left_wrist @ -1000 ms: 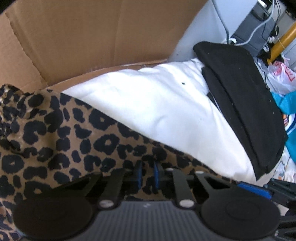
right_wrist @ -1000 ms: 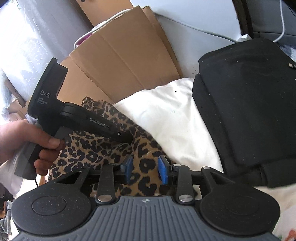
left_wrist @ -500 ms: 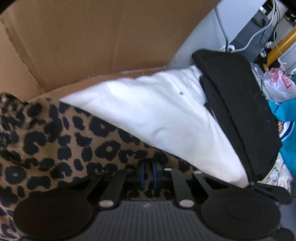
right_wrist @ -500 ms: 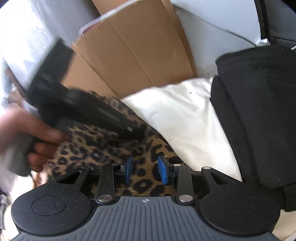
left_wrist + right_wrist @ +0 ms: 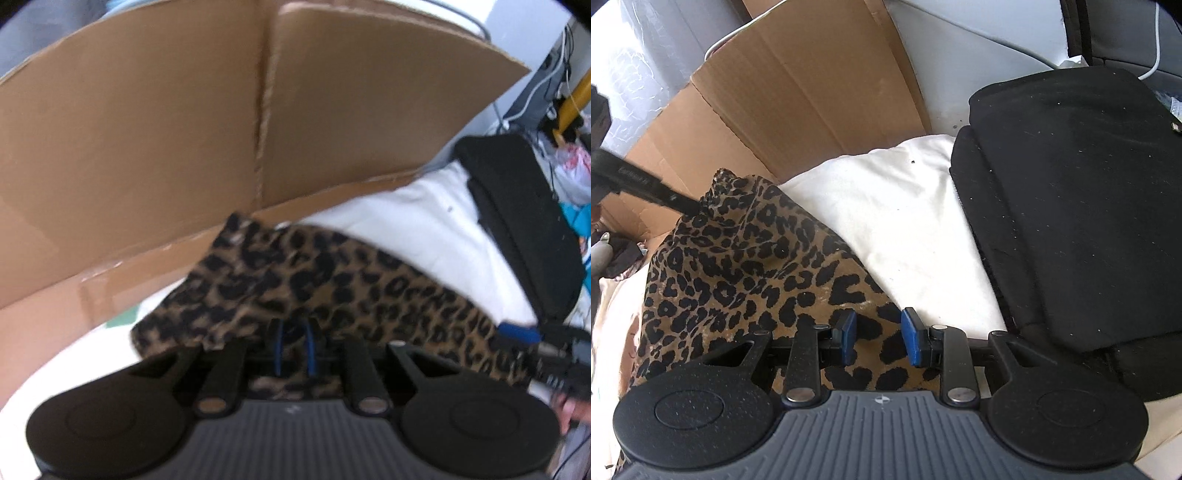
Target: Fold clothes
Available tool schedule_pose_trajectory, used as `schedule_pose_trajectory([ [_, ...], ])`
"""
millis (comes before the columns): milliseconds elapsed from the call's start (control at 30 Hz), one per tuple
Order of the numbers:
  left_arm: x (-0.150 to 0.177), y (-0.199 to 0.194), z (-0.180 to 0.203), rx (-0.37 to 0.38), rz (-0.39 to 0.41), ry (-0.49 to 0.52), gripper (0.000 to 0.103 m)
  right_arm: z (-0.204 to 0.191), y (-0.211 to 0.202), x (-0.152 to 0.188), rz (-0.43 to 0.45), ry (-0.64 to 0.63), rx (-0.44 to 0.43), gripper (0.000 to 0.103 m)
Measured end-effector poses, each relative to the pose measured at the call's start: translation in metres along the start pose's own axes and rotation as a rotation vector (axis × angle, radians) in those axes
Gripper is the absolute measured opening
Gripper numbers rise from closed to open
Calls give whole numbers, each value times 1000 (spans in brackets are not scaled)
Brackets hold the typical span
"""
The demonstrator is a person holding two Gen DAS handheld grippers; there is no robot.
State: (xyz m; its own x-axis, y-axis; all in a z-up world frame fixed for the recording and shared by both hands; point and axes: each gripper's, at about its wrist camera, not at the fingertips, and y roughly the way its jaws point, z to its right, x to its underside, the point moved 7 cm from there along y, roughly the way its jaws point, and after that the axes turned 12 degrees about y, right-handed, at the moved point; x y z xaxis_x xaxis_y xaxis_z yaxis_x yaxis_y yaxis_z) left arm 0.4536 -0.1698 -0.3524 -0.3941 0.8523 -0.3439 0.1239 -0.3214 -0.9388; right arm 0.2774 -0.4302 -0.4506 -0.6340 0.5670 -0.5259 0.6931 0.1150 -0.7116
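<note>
Stretching between the two tools, the leopard-print garment (image 5: 746,266) lies partly on the white cushion (image 5: 905,218), one end lifted off it toward the cardboard sheets (image 5: 798,88) that stand behind the cushion. The left gripper (image 5: 294,345) has its blue pads close together and pinched on a fold of that garment; in the right wrist view its black arm reaches in from the side away from the cushion and meets the raised corner of the cloth, which peaks there. The right gripper (image 5: 878,341) sits at the garment's near edge, just in front of the cushion, with its blue fingers (image 5: 846,334) standing apart and the printed cloth lying between and under them; whether the pads press on the cloth I cannot tell. On the far side of the cushion from the garment, a folded black garment (image 5: 1071,229) rests on it and overlaps its edge. Beyond the black garment, in the left wrist view, show a turquoise cloth (image 5: 574,221), a plastic bag (image 5: 570,173), cables and a yellow pole (image 5: 578,92), all blurred. Part of a hand (image 5: 570,410) shows at that view's edge beside the right tool.
</note>
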Motion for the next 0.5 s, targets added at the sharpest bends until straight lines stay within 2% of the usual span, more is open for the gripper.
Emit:
schedule_pose_trajectory([
  [133,18,13,-9,-58,-53,64,13,0,-1,1,-5,-10,4,34],
  [200,23,25,-15,-66,-73,82,7,2,-1,1,-8,-15,5,34],
  [233,24,29,-19,-71,-72,83,3,3,-1,1,-10,-17,5,33],
  [367,28,38,-30,-42,-31,40,3,6,-1,2,-18,-36,12,33],
  [500,35,28,-32,-38,18,-18,3,9,-3,3,-30,-55,30,33],
])
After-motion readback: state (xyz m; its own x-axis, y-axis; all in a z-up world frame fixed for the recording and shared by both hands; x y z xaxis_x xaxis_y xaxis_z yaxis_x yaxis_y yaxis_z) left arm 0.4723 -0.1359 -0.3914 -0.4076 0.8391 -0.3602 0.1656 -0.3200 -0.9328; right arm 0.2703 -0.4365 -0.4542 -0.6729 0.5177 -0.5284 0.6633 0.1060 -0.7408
